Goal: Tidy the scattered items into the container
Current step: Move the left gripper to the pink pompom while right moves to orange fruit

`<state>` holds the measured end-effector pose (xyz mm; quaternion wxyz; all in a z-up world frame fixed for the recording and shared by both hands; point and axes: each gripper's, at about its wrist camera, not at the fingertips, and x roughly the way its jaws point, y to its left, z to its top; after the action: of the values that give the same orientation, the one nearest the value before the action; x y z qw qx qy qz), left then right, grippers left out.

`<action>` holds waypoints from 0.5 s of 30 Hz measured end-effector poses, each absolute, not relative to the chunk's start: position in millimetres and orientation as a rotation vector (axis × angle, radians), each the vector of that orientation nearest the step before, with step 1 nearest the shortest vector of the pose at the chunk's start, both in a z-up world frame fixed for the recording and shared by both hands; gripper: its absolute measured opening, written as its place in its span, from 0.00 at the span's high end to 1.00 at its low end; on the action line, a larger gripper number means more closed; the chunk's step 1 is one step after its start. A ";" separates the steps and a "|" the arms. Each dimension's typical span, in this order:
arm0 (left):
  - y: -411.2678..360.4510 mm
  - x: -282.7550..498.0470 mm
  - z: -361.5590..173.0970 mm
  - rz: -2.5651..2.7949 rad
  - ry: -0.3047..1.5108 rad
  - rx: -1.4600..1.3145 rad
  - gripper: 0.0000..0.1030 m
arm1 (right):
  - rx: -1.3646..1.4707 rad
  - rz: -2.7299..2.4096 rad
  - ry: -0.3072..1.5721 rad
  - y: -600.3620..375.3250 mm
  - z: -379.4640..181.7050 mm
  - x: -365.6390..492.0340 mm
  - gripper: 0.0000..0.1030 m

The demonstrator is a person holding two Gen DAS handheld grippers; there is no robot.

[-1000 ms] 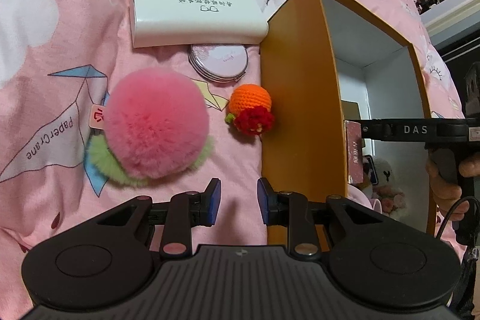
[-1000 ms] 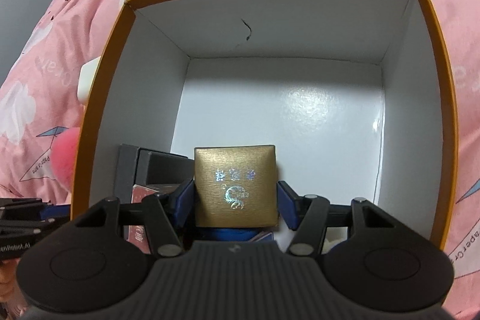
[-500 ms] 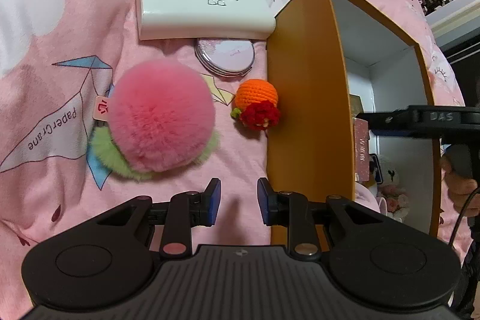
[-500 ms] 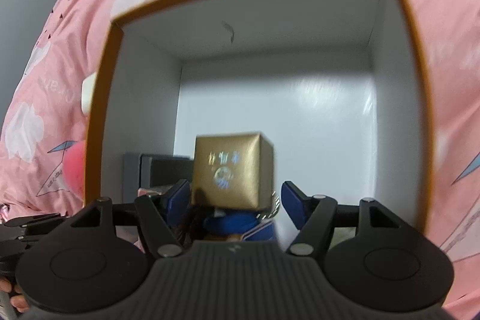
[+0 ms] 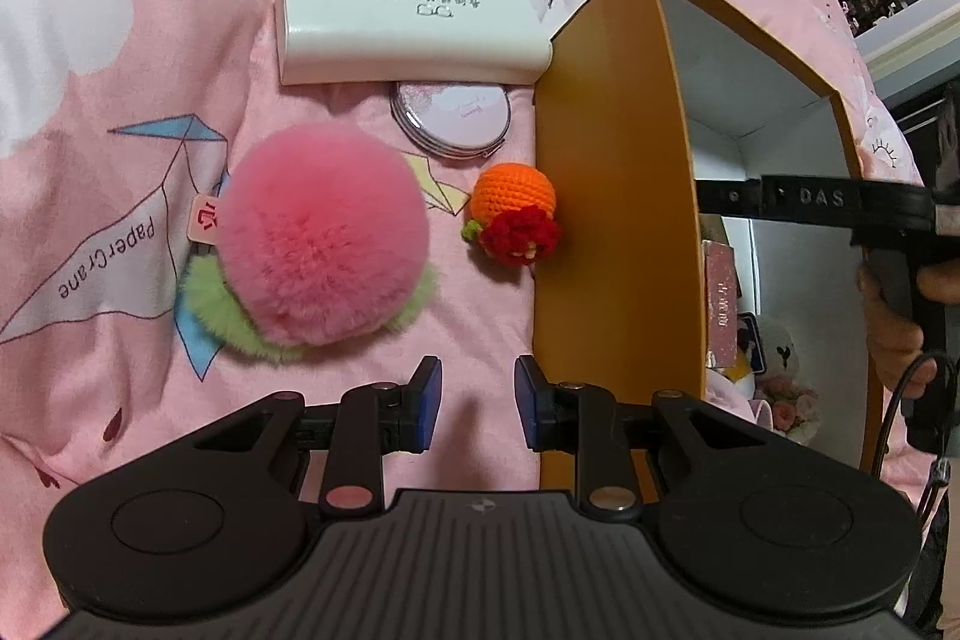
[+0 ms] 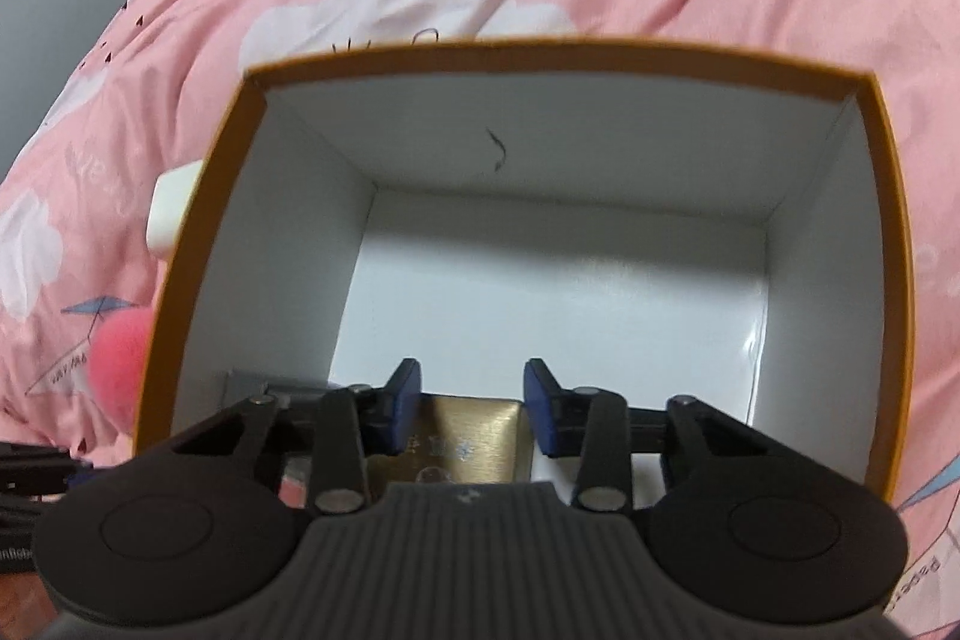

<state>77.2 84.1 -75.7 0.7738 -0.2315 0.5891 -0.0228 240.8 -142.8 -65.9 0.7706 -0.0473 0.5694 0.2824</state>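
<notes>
The orange box [image 6: 198,244] with white inner walls stands open on the pink bedding. A gold box [image 6: 474,436] lies inside it at the near edge, below my right gripper [image 6: 471,400]. The right jaws are closing with nothing between their blue pads. Left of the box lie a pink pom-pom [image 5: 324,232], an orange crochet ball [image 5: 513,208], a round compact mirror [image 5: 450,118] and a white case [image 5: 408,25]. My left gripper [image 5: 477,400] hovers just in front of them beside the box wall [image 5: 612,220], narrowly open and empty.
Inside the box there are also a dark grey box [image 6: 246,382], a pink box [image 5: 720,298] and a small plush toy [image 5: 780,358]. A hand [image 5: 888,316] holds the right gripper's handle over the box. Pink bedding [image 5: 120,40] surrounds everything.
My right gripper has let go of the gold box, which now lies in the container. It has pulled up and back, and its jaws opened wider and then narrowed. The left gripper has barely moved.
</notes>
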 end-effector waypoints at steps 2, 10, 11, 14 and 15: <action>83.8 77.9 -78.1 -0.049 1.283 -0.501 0.71 | -0.100 0.622 1.230 -146.2 -66.5 237.8 0.61; 81.3 75.5 -73.0 -0.039 1.266 -0.472 0.71 | -0.051 0.624 1.226 -149.7 -68.3 236.8 0.60; 81.5 74.5 -70.7 -0.031 1.261 -0.459 0.71 | -0.051 0.623 1.220 -149.5 -67.4 235.1 0.60; 83.7 70.6 -62.7 -0.022 1.240 -0.435 0.71 | -0.083 0.621 1.161 -150.5 -61.2 225.4 0.60; 85.1 68.9 -59.4 -0.020 1.230 -0.429 0.71 | -0.097 0.618 1.133 -151.3 -58.1 221.2 0.59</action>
<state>68.9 85.1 -59.4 0.7951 -0.1999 0.5725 -0.0092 221.2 -151.3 -58.1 0.7978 -0.0451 0.5278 0.2880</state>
